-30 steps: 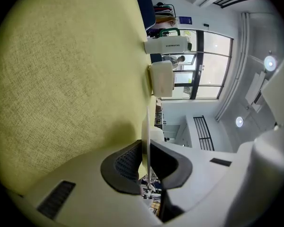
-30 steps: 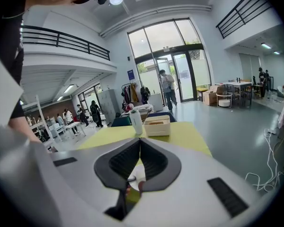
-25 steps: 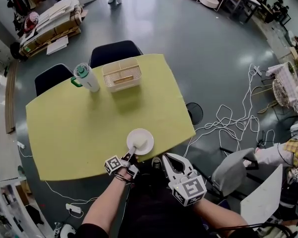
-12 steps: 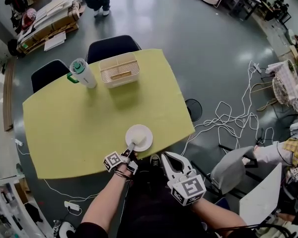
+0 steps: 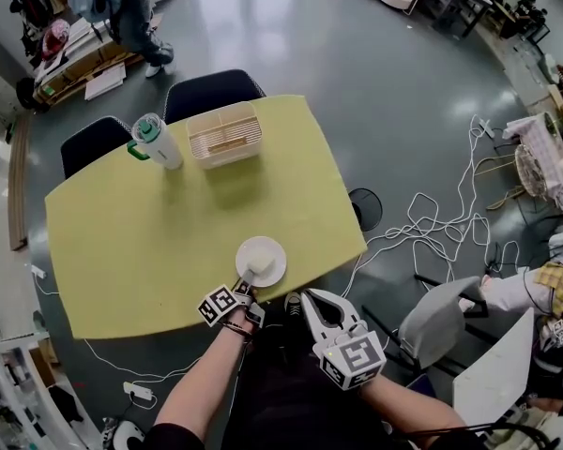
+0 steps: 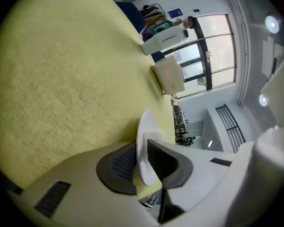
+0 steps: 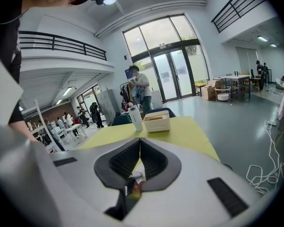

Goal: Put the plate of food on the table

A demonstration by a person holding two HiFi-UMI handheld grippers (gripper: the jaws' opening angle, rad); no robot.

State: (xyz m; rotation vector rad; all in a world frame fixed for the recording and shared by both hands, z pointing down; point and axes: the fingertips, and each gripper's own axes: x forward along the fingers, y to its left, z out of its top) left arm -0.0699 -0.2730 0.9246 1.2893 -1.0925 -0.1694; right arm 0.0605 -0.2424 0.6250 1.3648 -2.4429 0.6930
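Note:
A white plate [image 5: 261,262] with a pale lump of food rests flat on the yellow table [image 5: 150,242], close to its near edge. My left gripper [image 5: 244,293] reaches over that edge and has the plate's near rim between its pads. In the left gripper view the plate [image 6: 144,141] stands edge-on between the two dark pads of my left gripper [image 6: 143,157], touching them while the jaws are opening. My right gripper [image 5: 321,309] hangs off the table in front of my body. Its jaws are shut with nothing in them, as the right gripper [image 7: 139,143] view shows.
At the table's far side stand a white slatted basket [image 5: 227,134] and a tumbler with a green lid [image 5: 157,142]. Two dark chairs [image 5: 214,92] sit behind them. White cables [image 5: 432,232] lie on the floor to the right, near a grey chair [image 5: 441,322]. A person [image 5: 122,7] walks at the far back.
The plate and both grippers have hardly moved. The person at the back has walked to the left.

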